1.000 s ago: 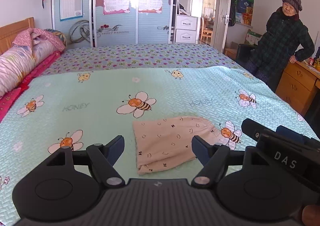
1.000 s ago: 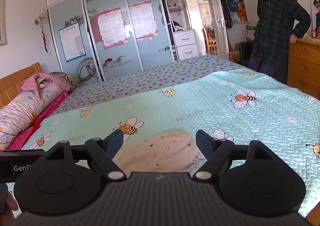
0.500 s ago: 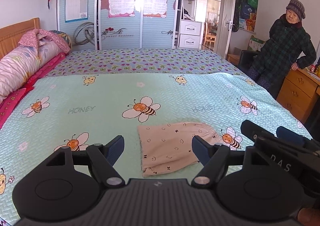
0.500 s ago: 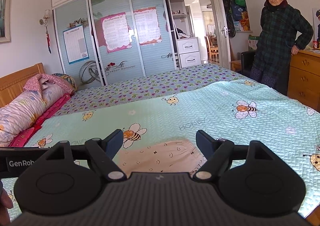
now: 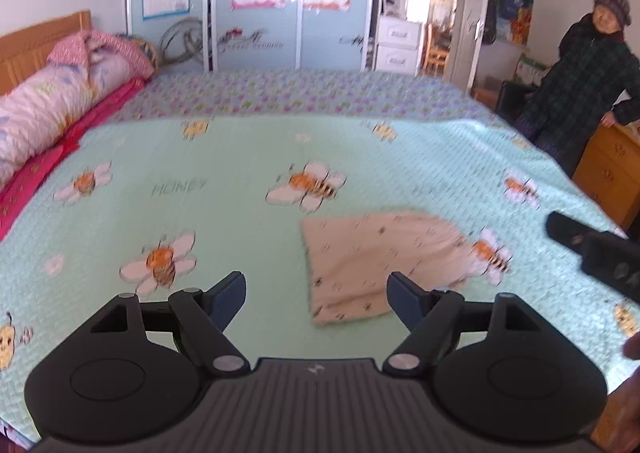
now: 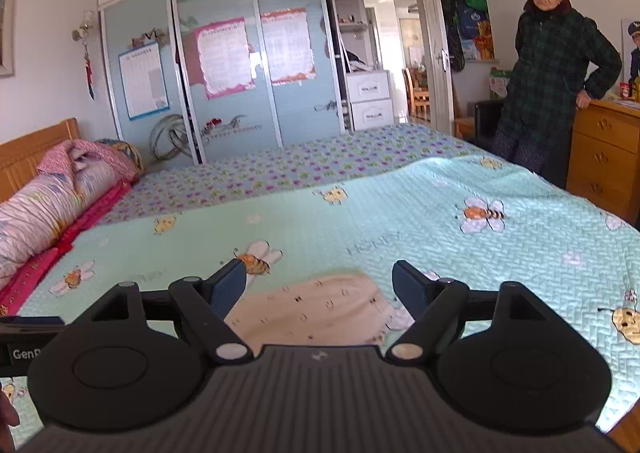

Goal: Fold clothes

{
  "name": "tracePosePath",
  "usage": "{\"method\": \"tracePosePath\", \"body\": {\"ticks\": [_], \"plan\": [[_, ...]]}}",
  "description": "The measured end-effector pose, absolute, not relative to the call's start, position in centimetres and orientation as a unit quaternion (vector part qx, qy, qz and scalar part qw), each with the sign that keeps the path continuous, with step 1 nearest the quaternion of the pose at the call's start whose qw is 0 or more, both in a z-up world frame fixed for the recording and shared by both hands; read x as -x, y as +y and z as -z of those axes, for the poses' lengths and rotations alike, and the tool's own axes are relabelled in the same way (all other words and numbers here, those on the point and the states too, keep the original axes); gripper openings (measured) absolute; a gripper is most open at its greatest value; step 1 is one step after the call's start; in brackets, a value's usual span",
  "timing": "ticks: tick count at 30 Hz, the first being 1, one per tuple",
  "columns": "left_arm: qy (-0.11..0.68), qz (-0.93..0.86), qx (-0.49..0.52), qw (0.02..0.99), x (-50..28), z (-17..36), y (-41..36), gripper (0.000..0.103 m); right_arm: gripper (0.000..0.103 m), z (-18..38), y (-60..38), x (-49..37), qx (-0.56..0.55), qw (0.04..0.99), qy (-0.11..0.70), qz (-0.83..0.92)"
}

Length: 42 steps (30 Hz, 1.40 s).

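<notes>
Left wrist view looks over a wide bed under a mint green quilt [image 5: 240, 181] printed with cartoon bees, and the word "HONEY" [image 5: 179, 187] can be read on it. On that quilt lies a beige garment [image 5: 372, 261], folded flat and dotted with small dark marks. It sits ahead of the left gripper [image 5: 316, 295], mostly toward its right-hand finger, with the near edge reaching between the fingertips without touching either. The left fingers are spread wide, with nothing pinched. From the right wrist view, the same garment [image 6: 320, 309] lies just beyond and below the right gripper [image 6: 320, 285], whose fingers also stand spread and hold nothing. A person in a dark checked coat [image 6: 556, 93] stands beside a wooden dresser [image 6: 608, 157]. At the left edge of the right wrist view, white letters "GenR" [image 6: 26, 353] show on the other tool.
</notes>
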<state>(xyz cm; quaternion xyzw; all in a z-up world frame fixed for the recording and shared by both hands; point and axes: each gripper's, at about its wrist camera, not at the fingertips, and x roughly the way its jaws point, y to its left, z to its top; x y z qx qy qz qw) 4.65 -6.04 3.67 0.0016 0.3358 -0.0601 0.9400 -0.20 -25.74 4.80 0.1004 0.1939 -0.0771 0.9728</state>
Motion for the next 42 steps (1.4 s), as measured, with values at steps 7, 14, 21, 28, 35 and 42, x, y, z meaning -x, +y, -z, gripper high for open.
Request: {"method": "tracePosePath", "body": {"ticks": [7,14,21,28,35,42], "plan": [[0.397,0.054,0.0,0.916,-7.5,2.8,-5.3,0.08,0.081,0.7,-26.8,-3.1,-0.115,0.958,0.253,0.077],[0.438,0.036,0.074,0.895,-12.1,7.4,-1.6,0.08,0.081,8.1,-31.6,-6.7,-0.241,0.919,0.307,0.06],[0.459,0.007,0.038,0.888,-15.1,7.6,-5.4,0.08,0.081,7.5,-30.5,-11.6,-0.195,0.914,0.346,0.082],[0.432,-0.013,-0.05,0.9,-16.2,2.5,-10.6,0.08,0.081,1.6,-27.6,-12.9,-0.127,0.931,0.335,0.073],[0.399,-0.022,-0.066,0.914,-14.2,-0.9,-10.9,0.08,0.081,-0.9,-26.0,-11.9,-0.087,0.932,0.341,0.089],[0.398,-0.017,-0.069,0.914,-13.6,-1.3,-10.9,0.08,0.081,-1.7,-25.5,-10.9,-0.076,0.934,0.338,0.086]]}}
